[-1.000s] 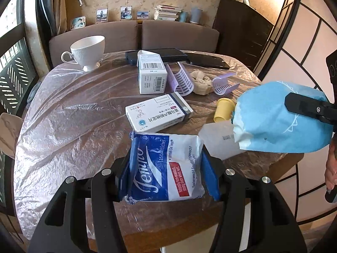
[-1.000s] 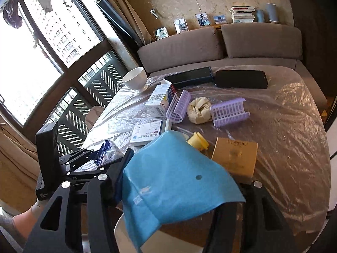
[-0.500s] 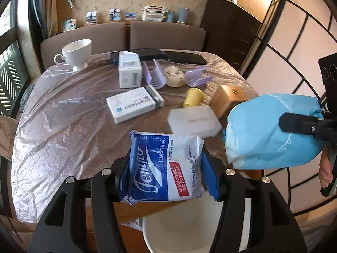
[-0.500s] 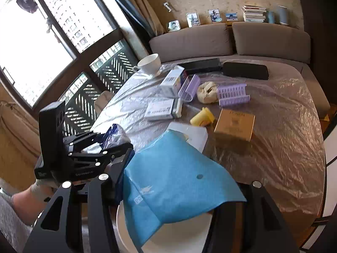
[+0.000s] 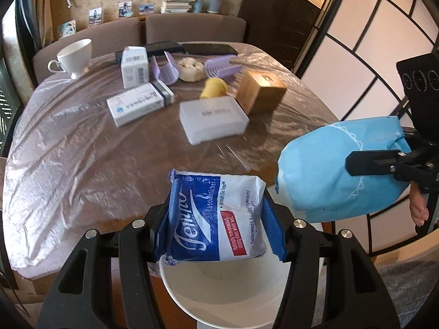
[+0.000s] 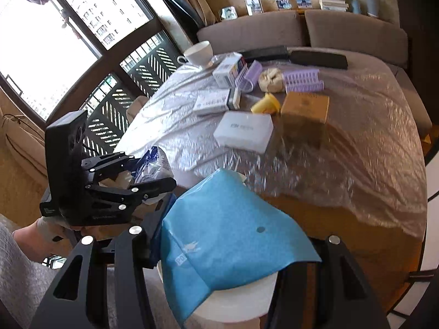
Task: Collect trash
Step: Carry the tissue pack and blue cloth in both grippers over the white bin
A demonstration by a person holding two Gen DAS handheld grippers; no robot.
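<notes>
My left gripper (image 5: 219,233) is shut on a blue and white Tempo tissue pack (image 5: 216,219) and holds it above a white bin (image 5: 227,293) below the table's near edge. My right gripper (image 6: 233,249) is shut on a light blue bag (image 6: 227,235), also over the white bin (image 6: 241,301). In the left wrist view the blue bag (image 5: 340,170) hangs to the right of the tissue pack. In the right wrist view the left gripper (image 6: 153,175) sits at the left with the tissue pack (image 6: 153,161) partly hidden.
The round table (image 5: 68,164) under plastic film carries a white cup (image 5: 74,56), two white medicine boxes (image 5: 140,104), a translucent box (image 5: 214,118), a gold box (image 5: 260,90), a yellow cap (image 5: 214,87), purple curlers (image 5: 219,65) and black cases (image 5: 164,48). A sofa stands behind.
Both grippers have pulled back from the table toward me with their loads. The white bin has come into view beneath them.
</notes>
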